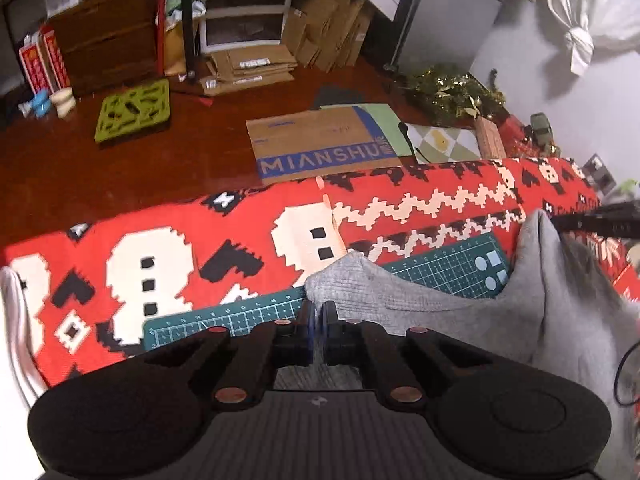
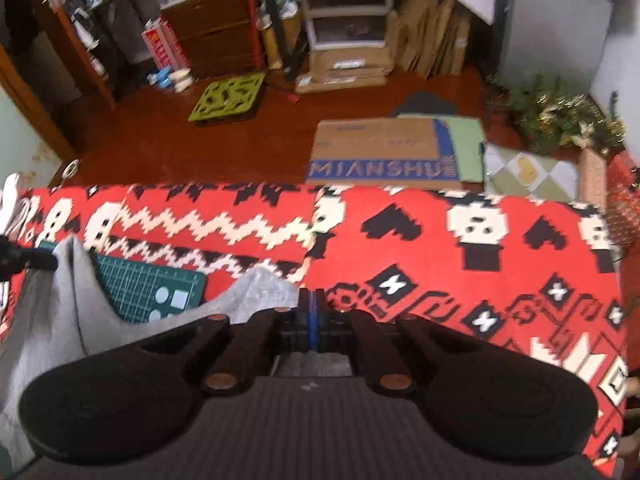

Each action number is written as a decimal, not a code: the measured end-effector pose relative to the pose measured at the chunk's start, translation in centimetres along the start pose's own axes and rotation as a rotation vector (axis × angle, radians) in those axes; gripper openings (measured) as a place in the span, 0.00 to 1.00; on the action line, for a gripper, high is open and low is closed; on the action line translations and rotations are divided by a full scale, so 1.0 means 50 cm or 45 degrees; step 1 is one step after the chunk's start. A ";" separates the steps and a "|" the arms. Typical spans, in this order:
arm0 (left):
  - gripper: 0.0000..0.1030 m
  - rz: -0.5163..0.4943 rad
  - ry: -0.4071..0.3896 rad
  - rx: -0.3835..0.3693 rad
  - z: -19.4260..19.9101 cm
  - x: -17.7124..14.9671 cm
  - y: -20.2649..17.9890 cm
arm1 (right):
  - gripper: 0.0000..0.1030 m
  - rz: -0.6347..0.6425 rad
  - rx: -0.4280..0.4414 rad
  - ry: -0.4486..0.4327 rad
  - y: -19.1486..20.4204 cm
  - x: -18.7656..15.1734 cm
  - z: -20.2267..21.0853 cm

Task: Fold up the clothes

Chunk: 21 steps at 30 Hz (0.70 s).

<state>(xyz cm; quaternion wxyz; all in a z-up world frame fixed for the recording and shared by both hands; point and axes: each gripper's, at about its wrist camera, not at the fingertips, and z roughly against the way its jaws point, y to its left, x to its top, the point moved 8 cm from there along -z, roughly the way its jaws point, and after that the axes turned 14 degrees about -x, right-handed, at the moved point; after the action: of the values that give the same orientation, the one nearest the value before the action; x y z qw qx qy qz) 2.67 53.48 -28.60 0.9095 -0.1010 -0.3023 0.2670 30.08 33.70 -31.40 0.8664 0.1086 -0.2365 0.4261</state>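
Where the red floor shows beyond the tabletop [image 1: 168, 236], a flattened cardboard box [image 1: 320, 148] lies with "MIANSHU" printed in pale letters on a blue band, the one piece of writing that reads clearly in either view; red cartons [image 1: 40, 60] at the far left carry print too small to make out. The grey garment [image 1: 460, 308] is a soft, heathered knit with a ribbed edge, and it lies partly over a green cutting mat [image 1: 452, 268] marked with a white grid and pale shapes. The mat sits on a red cloth with black and cream blocky figures and zigzags that covers the tabletop. The left tool [image 1: 319, 320] has its jaws pressed together on a ribbed corner of the garment, lifting it into a peak. The right tool [image 2: 308, 312] is likewise closed tight, with the grey fabric's edge pinched at its tips. In the left wrist view the right tool's dark tip holds a second raised peak of cloth at the right; in the right wrist view the left tool appears at the left edge holding the other peak, so the garment sags between the two.

Beyond the tabletop stand a lime green perforated tray [image 1: 134, 110], stacked cardboard [image 1: 252, 68], a white drawer unit [image 1: 244, 4], a dark wooden chest [image 1: 108, 44] and a tinsel-hung green garland [image 1: 452, 92]. White fabric [image 1: 16, 320] lies at the tabletop's left edge. Nothing lies on the garment.
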 end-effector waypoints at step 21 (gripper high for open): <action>0.04 0.039 0.017 -0.049 -0.013 -0.016 0.015 | 0.24 0.034 0.092 0.009 0.003 -0.006 -0.001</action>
<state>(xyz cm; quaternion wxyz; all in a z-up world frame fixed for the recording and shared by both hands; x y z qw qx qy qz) 2.22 53.69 -29.79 0.9051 -0.1251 -0.2998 0.2744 29.81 33.63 -31.60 0.8570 0.1353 -0.2194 0.4463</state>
